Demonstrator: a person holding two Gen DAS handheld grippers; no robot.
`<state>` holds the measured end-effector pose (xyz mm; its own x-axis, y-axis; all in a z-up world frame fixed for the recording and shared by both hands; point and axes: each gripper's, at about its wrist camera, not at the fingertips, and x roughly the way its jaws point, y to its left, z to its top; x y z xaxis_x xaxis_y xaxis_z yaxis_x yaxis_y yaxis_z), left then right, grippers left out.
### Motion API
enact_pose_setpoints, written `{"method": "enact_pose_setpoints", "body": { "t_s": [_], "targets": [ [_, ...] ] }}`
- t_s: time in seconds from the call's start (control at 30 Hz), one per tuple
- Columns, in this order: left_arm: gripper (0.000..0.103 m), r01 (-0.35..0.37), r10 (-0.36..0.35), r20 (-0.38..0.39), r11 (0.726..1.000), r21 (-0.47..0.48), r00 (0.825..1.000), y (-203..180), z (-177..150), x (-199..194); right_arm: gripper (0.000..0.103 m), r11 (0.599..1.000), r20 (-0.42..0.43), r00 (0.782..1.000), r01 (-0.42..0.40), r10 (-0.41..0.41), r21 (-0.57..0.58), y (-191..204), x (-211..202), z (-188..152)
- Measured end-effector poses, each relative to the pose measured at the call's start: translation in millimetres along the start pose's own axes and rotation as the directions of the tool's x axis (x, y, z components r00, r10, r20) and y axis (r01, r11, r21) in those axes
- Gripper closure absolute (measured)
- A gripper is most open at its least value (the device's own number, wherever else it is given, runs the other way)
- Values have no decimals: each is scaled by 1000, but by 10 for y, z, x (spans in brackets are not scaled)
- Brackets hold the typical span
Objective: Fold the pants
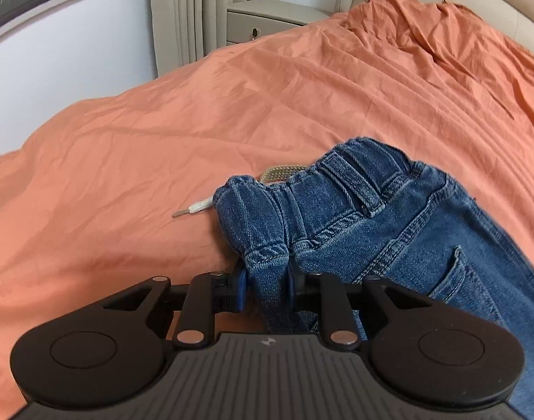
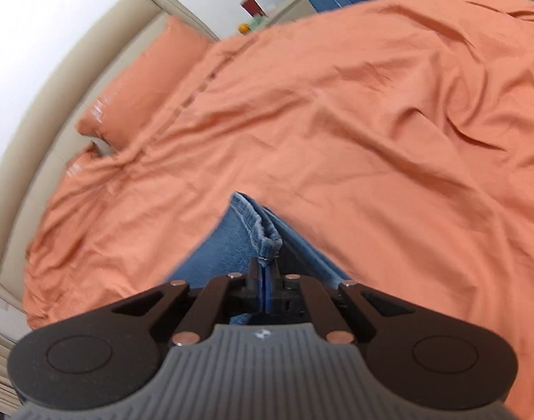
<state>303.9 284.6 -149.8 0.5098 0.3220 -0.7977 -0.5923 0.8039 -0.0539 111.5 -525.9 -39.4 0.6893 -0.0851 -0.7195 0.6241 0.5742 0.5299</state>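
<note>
The left tool (image 1: 267, 280) is clamped on a bunched fold of the jeans (image 1: 389, 224) at the waistband end, its blue pads pressed into thick gathered denim, and the right tool (image 2: 265, 273) is pinched together on a hem edge of the same jeans (image 2: 231, 238), the fingers nearly meeting around a thin seam. The jeans hang between the two tools just above the orange bed (image 1: 161, 122), with the waistband, a belt loop and a back pocket visible in the left view and a white drawstring (image 1: 196, 207) trailing onto the cover. Denim of this kind looks fairly heavy and limp rather than stiff, so it will likely sag between holds and drag on the soft, wrinkled cover; its rough weave should resist slipping, and nothing about it seems fragile. The elastic waistband is bulky and may squirm out of a shallow pinch, so a deep bite on seams, hems or the waistband corners seems the safest place to hold, while the loose drawstring could snag or get folded in
</note>
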Motion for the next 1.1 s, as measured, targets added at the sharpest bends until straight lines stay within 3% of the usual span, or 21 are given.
{"method": "enact_pose_setpoints", "body": {
  "t_s": [0.2, 0.33, 0.37, 0.47, 0.6, 0.67, 0.77, 0.93, 1.03, 1.1],
  "targets": [
    [75, -11, 12, -24, 999, 45, 1000, -58, 61, -7, 103, 997, -63, 996, 58, -55, 42, -345, 321, -174],
    [54, -17, 19, -17, 993, 114, 1000, -59, 145, -164, 103, 997, -90, 994, 60, -56, 51, -363, 326, -127],
    [49, -21, 22, -3, 991, 135, 1000, -56, 162, -223, 101, 997, -90, 994, 63, -59, 45, -337, 277, -111],
    [45, -26, 18, 38, 975, 223, 999, -69, 154, -497, 71, 996, -86, 993, 79, -76, 35, -241, 109, -86],
    [48, 117, -125, -1, 927, 356, 992, -191, 35, -931, 68, 992, -132, 991, -5, 22, 125, -212, -59, -176],
    [51, 201, -197, -58, 863, 464, 979, -314, -127, -1163, 68, 987, -160, 984, -56, 81, 151, -121, -150, -293],
    [51, 280, -261, -123, 729, 624, 957, -496, -464, -1461, 68, 986, -212, 967, -118, 142, 121, 193, -268, -497],
    [51, 394, -287, -286, 462, 794, 914, -792, -1208, -1683, 67, 969, -300, 922, -244, 243, 35, 883, -390, -938],
    [48, 422, -276, -335, 375, 826, 901, -905, -1584, -1645, 62, 952, -344, 902, -299, 260, -65, 1287, -411, -1289],
    [40, 447, -258, -375, 339, 828, 890, -1014, -1762, -1548, 60, 939, -375, 891, -321, 256, -122, 1478, -395, -1531]
  ]
}}
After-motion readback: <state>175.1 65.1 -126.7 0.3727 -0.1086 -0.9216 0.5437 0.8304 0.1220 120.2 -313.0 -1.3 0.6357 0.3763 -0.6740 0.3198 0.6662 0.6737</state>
